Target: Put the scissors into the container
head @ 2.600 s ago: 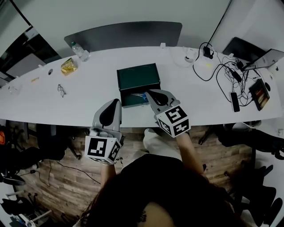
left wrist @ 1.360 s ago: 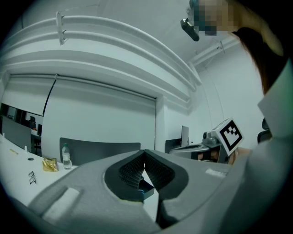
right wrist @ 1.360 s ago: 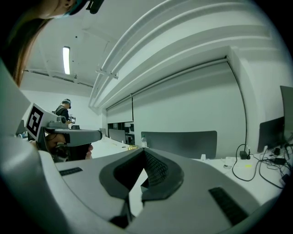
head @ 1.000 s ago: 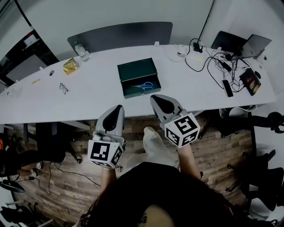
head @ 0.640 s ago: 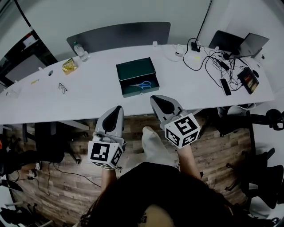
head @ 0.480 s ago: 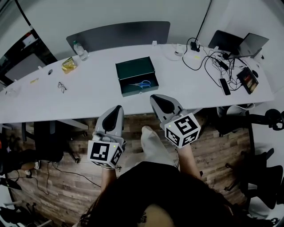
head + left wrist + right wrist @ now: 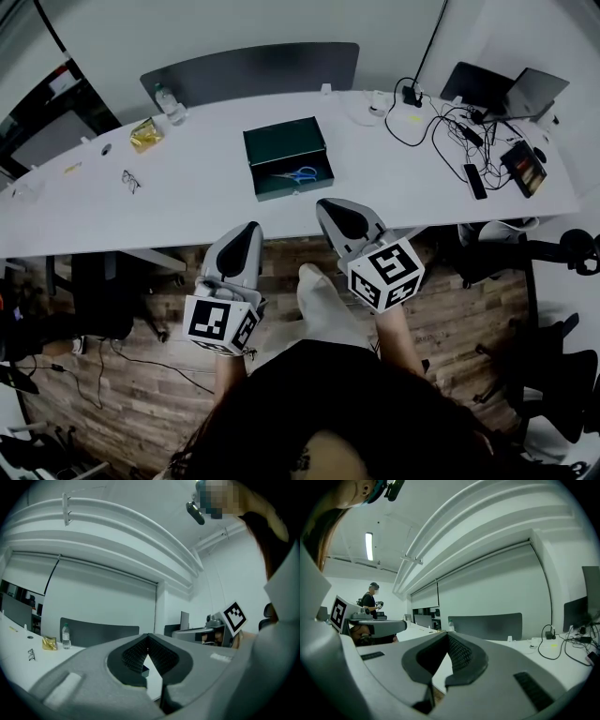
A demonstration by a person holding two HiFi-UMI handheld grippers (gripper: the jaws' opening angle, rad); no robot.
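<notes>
The right claw point(image 7: 330, 206) has drawn back from the container point(image 7: 292, 192) and now hangs just off the near edge of the table point(image 7: 187, 202), beside the left claw point(image 7: 246, 230). Both claws are clenched on nothing. The blue-handled scissors point(image 7: 298, 174) lie inside the green container, near the middle of that edge.
</notes>
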